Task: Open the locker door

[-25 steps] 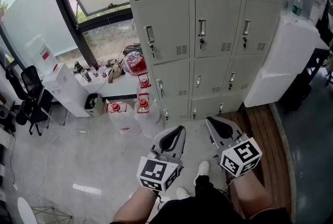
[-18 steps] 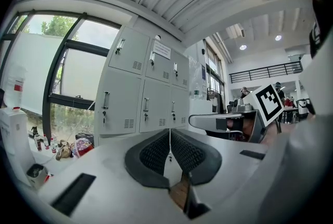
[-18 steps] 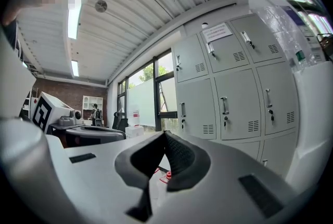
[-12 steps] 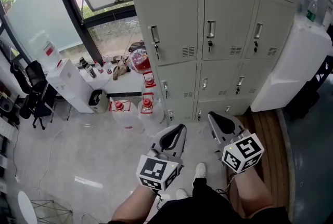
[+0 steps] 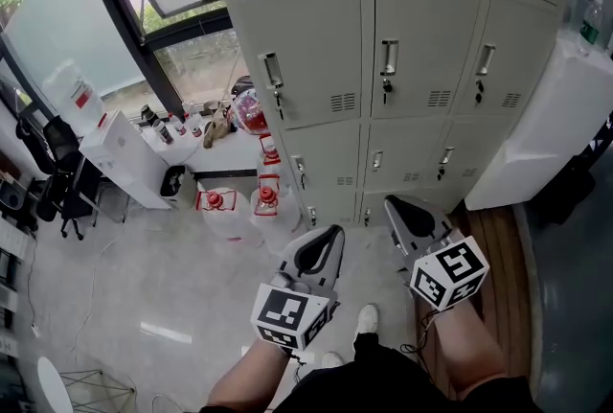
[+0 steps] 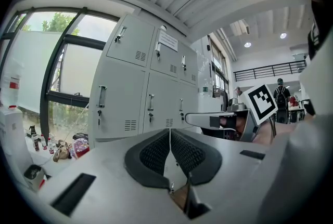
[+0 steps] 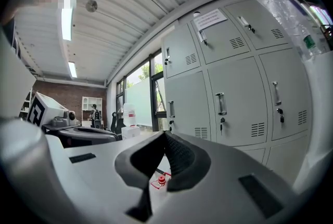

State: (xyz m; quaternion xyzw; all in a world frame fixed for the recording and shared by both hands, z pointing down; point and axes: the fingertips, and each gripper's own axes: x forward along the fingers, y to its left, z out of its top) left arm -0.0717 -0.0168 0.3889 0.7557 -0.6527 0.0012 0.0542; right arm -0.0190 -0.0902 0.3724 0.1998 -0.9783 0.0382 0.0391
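Left gripper (image 5: 330,237) closed, right gripper (image 5: 393,205) closed, facing locker (image 5: 412,37)

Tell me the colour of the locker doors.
Locker doors are light grey, clearest in head view.

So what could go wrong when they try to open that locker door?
Both the left gripper and right gripper are shut, so they would probably just bump a door handle unless the jaws open first. A small key hangs right under that handle and could get knocked. The water jugs stand on the floor by the lockers, so a step could hit them.
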